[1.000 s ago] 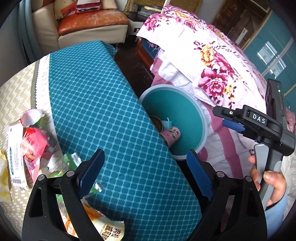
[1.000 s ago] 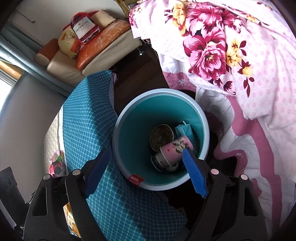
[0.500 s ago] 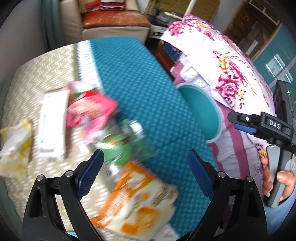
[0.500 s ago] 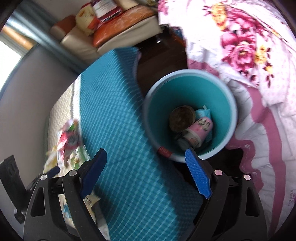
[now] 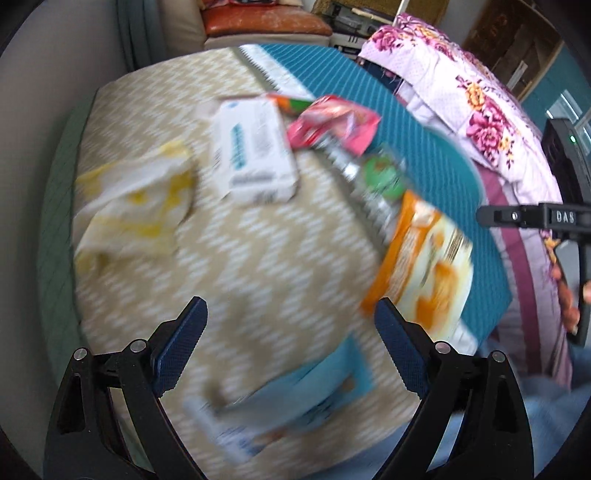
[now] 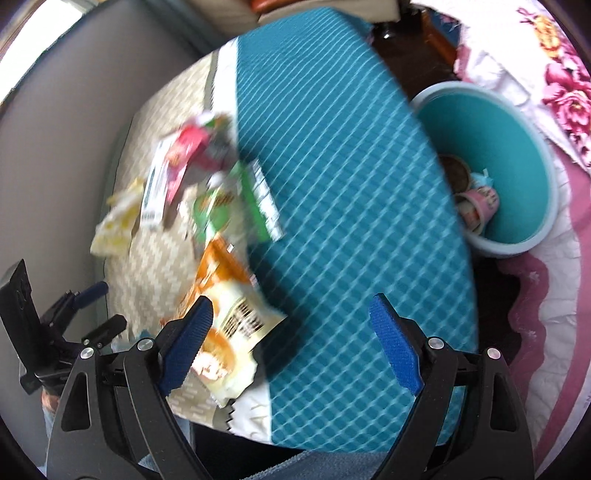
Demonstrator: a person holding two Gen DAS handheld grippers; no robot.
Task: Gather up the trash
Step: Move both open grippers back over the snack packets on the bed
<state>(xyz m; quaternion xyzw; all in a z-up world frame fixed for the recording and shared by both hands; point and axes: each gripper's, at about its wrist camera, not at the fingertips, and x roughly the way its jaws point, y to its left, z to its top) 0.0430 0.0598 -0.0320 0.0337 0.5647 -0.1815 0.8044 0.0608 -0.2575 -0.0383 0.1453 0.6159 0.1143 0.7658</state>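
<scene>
Trash lies scattered on the table's beige zigzag cloth (image 5: 288, 258): a white box (image 5: 251, 155), a red wrapper (image 5: 336, 125), a green-labelled packet (image 5: 380, 177), an orange and white snack bag (image 5: 424, 258), a crumpled yellow and white wrapper (image 5: 136, 206) and a light blue carton (image 5: 306, 398). My left gripper (image 5: 291, 332) hangs open above the cloth, just beyond the blue carton, with nothing in it. My right gripper (image 6: 291, 325) is open over the teal cloth (image 6: 351, 221), its left finger over the orange snack bag (image 6: 221, 332). The teal bin (image 6: 517, 147) holds a pink cup (image 6: 480, 206).
A bed with a floral quilt (image 5: 480, 96) runs along the right of the table. A sofa with an orange cushion (image 5: 258, 22) stands at the back. A grey wall (image 6: 74, 147) borders the table's left side. The other gripper's handle (image 5: 569, 221) shows at the right edge.
Both grippers swung left, away from the bin and over the table. The trash pile now sits in front of the left gripper. The bin slid to the right in the right wrist view.
</scene>
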